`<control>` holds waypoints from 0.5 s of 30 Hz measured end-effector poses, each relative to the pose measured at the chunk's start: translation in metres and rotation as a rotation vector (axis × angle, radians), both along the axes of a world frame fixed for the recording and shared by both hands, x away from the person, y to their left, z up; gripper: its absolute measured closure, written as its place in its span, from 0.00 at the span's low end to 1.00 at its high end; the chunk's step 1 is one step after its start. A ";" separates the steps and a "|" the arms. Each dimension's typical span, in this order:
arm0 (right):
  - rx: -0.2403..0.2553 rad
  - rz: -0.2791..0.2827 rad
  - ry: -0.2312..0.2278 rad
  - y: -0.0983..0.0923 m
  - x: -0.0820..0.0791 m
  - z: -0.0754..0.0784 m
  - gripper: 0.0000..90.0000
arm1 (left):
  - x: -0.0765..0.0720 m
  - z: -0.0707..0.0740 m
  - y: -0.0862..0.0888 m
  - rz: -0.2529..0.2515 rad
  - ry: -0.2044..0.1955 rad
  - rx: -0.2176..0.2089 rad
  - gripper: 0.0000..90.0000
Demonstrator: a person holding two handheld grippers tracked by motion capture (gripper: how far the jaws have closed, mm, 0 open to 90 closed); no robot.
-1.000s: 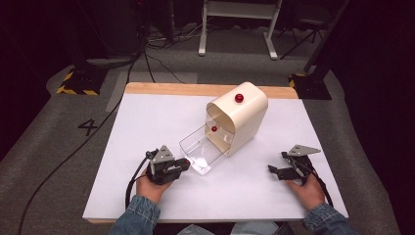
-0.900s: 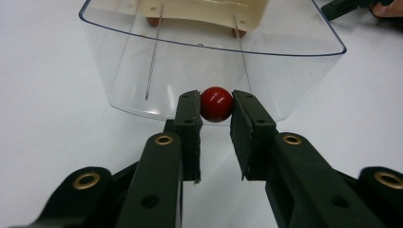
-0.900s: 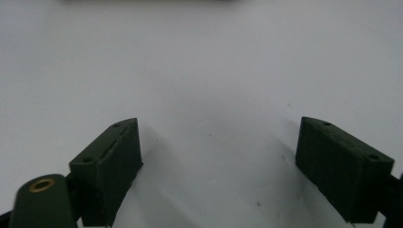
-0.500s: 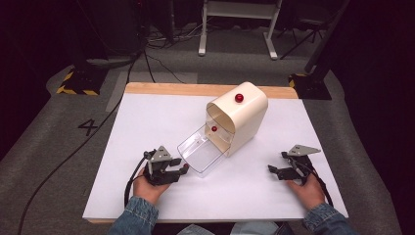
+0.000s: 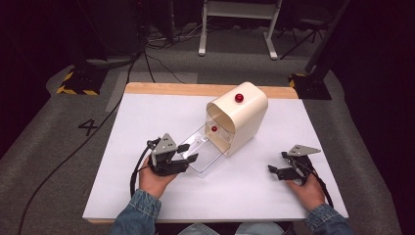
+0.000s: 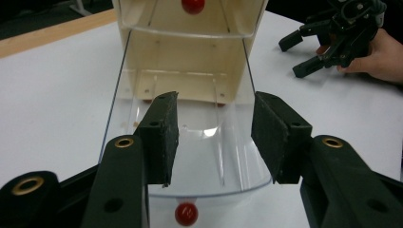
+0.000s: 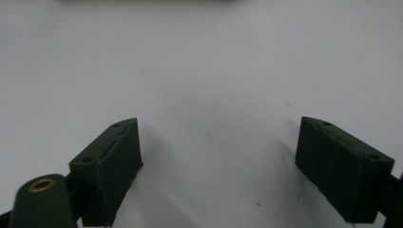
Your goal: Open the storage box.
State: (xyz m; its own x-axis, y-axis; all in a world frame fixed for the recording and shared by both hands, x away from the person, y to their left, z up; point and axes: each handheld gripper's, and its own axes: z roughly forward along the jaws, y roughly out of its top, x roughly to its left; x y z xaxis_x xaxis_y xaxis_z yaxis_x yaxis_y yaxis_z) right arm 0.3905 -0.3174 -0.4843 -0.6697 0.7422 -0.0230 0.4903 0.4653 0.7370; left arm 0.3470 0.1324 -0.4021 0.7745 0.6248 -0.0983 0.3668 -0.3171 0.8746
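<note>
Your left gripper [image 6: 214,137] sits with its jaws spread and holding nothing, just at the front edge of the clear drawer [image 6: 185,137], likely so you can work its red knob [image 6: 186,213]. The drawer, see-through and seemingly bare, juts out of the cream box [image 5: 241,115] toward you. Right of the box, well apart, your right gripper [image 5: 279,171] rests unclenched on the white table [image 5: 147,112].

High view: set above person's side, aimed fwd and down; whole white rectangular table top [image 5: 147,122] covered. Left gripper view: held low, close to clear plastic drawer [image 6: 199,156] of cream rounded box [image 6: 190,52]; both shared w/ high view. Right gripper view: pressed near bare table.
</note>
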 end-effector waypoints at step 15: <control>-0.001 -0.001 0.000 0.000 0.000 0.000 0.17 | 0.025 0.022 -0.026 -0.037 -0.043 -0.036 0.58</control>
